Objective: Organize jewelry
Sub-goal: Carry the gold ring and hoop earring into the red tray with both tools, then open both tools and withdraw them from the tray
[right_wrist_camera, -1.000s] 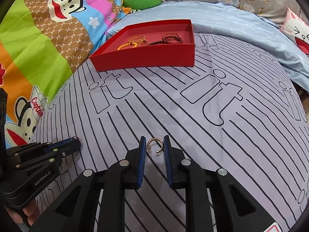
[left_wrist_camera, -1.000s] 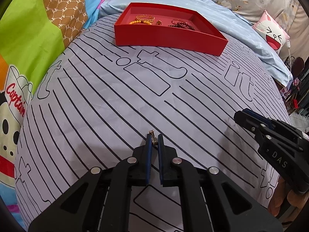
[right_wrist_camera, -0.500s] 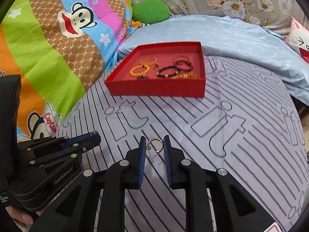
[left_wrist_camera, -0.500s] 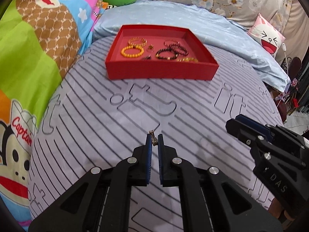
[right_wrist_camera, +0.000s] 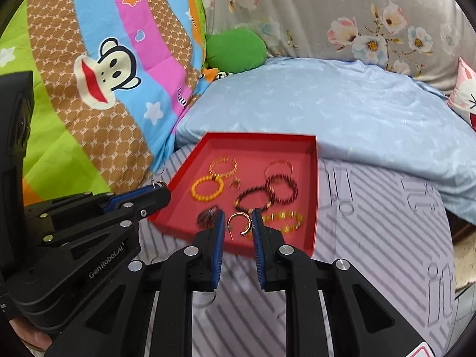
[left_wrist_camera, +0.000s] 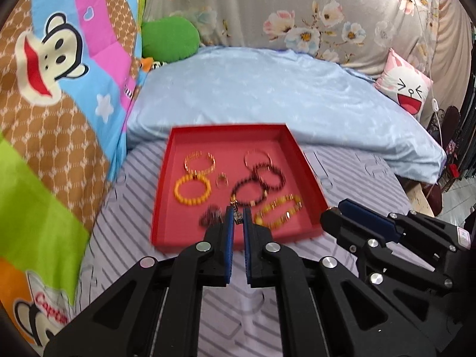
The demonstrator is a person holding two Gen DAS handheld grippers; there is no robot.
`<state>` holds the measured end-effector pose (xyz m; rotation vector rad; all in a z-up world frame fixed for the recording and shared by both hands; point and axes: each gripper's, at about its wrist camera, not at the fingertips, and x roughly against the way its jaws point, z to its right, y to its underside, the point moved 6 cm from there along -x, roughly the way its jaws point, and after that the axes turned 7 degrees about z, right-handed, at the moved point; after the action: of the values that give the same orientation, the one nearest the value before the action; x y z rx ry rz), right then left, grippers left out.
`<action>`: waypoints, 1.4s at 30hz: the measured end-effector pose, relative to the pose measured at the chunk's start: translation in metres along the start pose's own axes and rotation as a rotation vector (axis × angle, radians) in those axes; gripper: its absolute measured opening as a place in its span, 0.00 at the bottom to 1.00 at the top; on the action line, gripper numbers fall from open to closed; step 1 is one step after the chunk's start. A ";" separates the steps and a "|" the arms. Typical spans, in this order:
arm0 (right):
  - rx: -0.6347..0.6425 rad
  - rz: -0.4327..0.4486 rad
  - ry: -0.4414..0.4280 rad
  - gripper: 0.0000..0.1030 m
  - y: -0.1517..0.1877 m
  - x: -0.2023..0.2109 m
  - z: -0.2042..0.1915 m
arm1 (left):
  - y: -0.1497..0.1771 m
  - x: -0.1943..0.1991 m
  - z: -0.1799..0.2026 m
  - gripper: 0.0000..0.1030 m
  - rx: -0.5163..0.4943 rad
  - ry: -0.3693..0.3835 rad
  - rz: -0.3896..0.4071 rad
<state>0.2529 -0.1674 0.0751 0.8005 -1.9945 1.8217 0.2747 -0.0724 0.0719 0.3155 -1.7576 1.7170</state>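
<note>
Both grippers are now hanging over the near edge of the red tray (left_wrist_camera: 309,178), having risen from the striped bed cover (right_wrist_camera: 386,238), so the drop into the tray looks close. The right gripper (right_wrist_camera: 237,227) is pinching a gold hoop earring (right_wrist_camera: 238,223) with fingers slightly apart; the left gripper (left_wrist_camera: 237,218) is clamping a small earring (left_wrist_camera: 236,212), fingers nearly touching.

the small piece (left_wrist_camera: 237,214) pinched in the left tool (left_wrist_camera: 237,223) is too blurred to identify.
</note>
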 end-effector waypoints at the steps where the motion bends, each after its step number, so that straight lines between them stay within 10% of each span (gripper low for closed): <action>1: 0.005 0.002 0.005 0.17 -0.007 -0.009 0.002 | -0.006 -0.006 -0.002 0.06 -0.002 -0.002 0.003; 19: -0.029 -0.099 0.056 0.17 -0.023 -0.130 0.031 | -0.020 -0.132 -0.031 0.06 0.015 -0.077 -0.106; 26: -0.034 -0.112 0.069 0.19 -0.021 -0.139 0.036 | -0.018 -0.142 -0.032 0.07 0.010 -0.088 -0.114; 30: -0.028 -0.114 0.079 0.27 -0.018 -0.140 0.036 | -0.015 -0.142 -0.037 0.32 0.024 -0.117 -0.114; 42: -0.020 -0.100 0.113 0.44 -0.016 -0.128 0.035 | -0.012 -0.131 -0.041 0.33 0.013 -0.151 -0.115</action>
<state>0.3678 -0.1787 0.0085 0.7597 -1.8650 1.7485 0.3925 -0.0694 0.0004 0.5541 -1.7982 1.6595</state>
